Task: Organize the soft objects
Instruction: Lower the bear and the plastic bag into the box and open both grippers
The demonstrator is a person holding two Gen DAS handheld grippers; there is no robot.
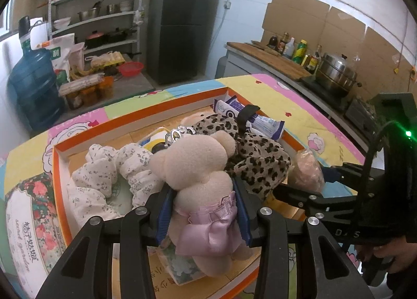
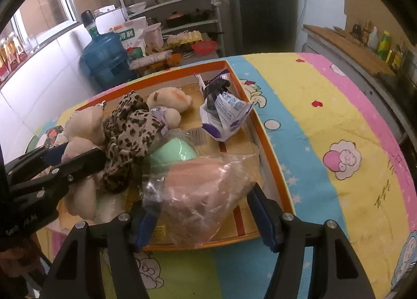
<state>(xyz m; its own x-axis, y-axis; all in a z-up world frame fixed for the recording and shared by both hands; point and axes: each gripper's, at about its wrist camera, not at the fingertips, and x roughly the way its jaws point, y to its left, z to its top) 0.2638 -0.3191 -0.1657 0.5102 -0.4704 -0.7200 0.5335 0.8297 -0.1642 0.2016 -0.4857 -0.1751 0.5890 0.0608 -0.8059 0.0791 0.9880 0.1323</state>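
Note:
My left gripper (image 1: 202,189) is shut on a beige teddy bear (image 1: 198,166) with a lilac skirt, held over the orange-rimmed box (image 1: 135,114). The bear also shows in the right wrist view (image 2: 83,127). In the box lie a leopard-print cloth (image 1: 250,153), a white floral cloth (image 1: 104,176), a purple-white packet (image 1: 263,121) and a second bear (image 2: 169,101). My right gripper (image 2: 206,194) has its jaws wide around a pink soft item in a clear plastic bag (image 2: 203,189), left pad touching the bag. A green soft ball (image 2: 174,155) lies behind it.
The box sits on a table with a colourful cartoon cloth (image 2: 325,129). A floral tissue box (image 1: 28,215) stands at the left. Behind are a water jug (image 1: 34,82), shelves (image 1: 99,12), a black fridge (image 1: 179,25) and a counter with a pot (image 1: 336,72).

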